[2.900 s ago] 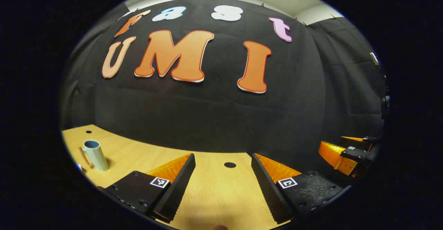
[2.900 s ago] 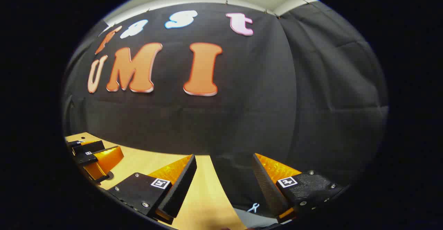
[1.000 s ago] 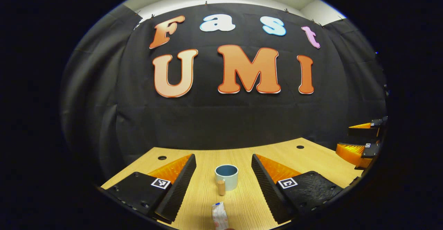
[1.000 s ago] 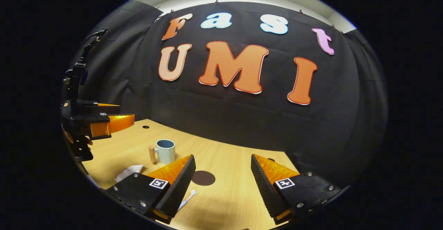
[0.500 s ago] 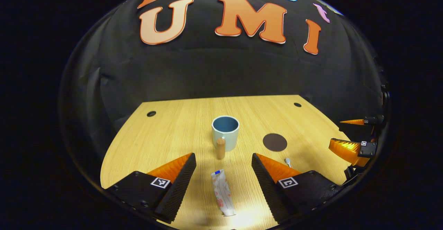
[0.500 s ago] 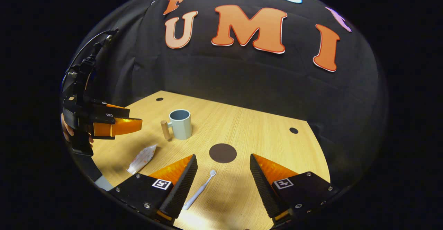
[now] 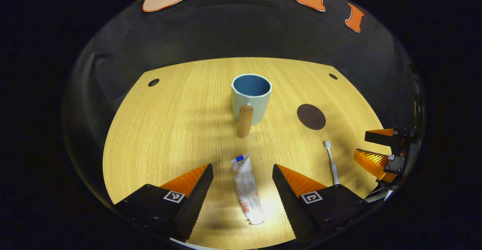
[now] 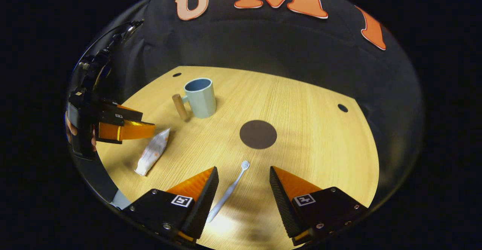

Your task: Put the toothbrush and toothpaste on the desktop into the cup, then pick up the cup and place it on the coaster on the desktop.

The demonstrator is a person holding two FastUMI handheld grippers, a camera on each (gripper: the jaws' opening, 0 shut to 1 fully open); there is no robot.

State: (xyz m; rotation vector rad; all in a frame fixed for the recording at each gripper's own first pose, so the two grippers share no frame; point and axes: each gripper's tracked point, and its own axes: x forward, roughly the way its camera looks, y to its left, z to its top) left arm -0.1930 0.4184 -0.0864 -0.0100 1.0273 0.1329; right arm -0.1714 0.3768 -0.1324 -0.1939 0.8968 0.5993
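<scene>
Both cameras have tipped down within the last second. The left hand-held gripper (image 7: 241, 189) now hovers spread over the toothpaste (image 7: 248, 189); the right hand-held gripper (image 8: 241, 193), also spread, straddles the toothbrush (image 8: 228, 191). Both probably untouched. Farther on the counter (image 7: 169, 122): coaster (image 8: 258, 134), then empty cup (image 7: 251, 96). Grasps look imminent.

The cup (image 7: 251, 93) is pale blue-grey with a tan wooden handle; the coaster (image 8: 258, 134) dark brown; the toothpaste (image 7: 248, 188) white, orange-speckled, blue-capped; the toothbrush (image 8: 228, 191) pale.
</scene>
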